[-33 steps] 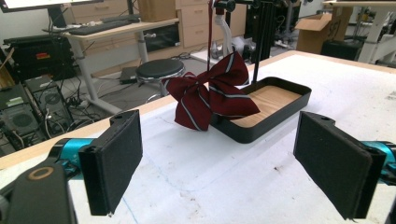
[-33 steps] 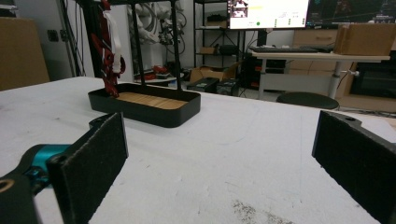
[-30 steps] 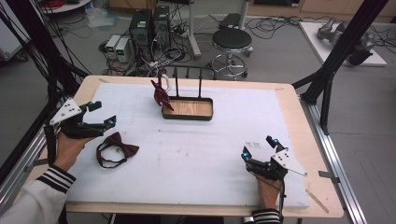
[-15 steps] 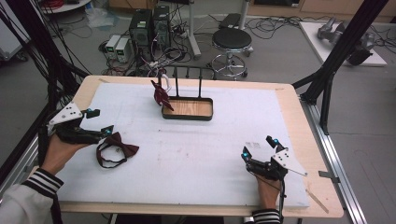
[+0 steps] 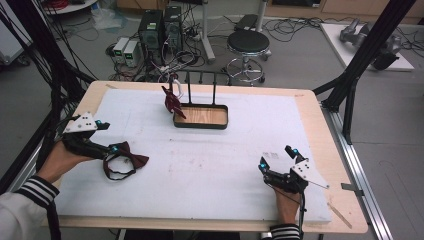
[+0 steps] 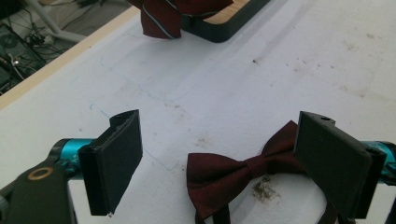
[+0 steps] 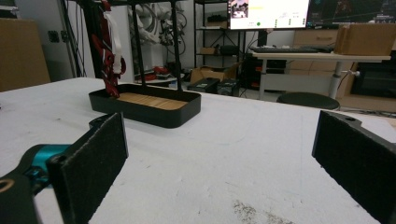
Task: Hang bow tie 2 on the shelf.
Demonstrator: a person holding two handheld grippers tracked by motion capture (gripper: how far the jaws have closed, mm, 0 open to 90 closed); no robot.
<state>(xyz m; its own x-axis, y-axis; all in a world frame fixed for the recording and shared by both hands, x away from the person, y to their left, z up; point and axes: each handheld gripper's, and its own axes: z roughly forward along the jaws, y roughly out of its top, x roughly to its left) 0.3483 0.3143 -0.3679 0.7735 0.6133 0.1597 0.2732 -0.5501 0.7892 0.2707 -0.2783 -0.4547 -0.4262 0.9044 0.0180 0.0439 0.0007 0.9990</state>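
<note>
We look down on a wooden table (image 5: 320, 120) covered by a white foam mat (image 5: 230, 155), with computer towers, cables and a round stool (image 5: 248, 42) on the floor beyond. At twelve o'clock on the mat sits a shallow black tray (image 5: 200, 117) with a bare wooden floor; black posts rise from its back edge, and a dark red striped necktie (image 5: 172, 100) hangs from the leftmost post, its tip draping over the tray's left rim. At nine o'clock our left gripper (image 5: 107, 137) hovers over a dark red bow tie (image 5: 131, 159), jaws spread wide around it without touching; one jaw hides the bow's right wing in the left gripper view, and its strap is cut off there. At four o'clock our right gripper (image 5: 276, 157) rests spread apart over bare mat.
</note>
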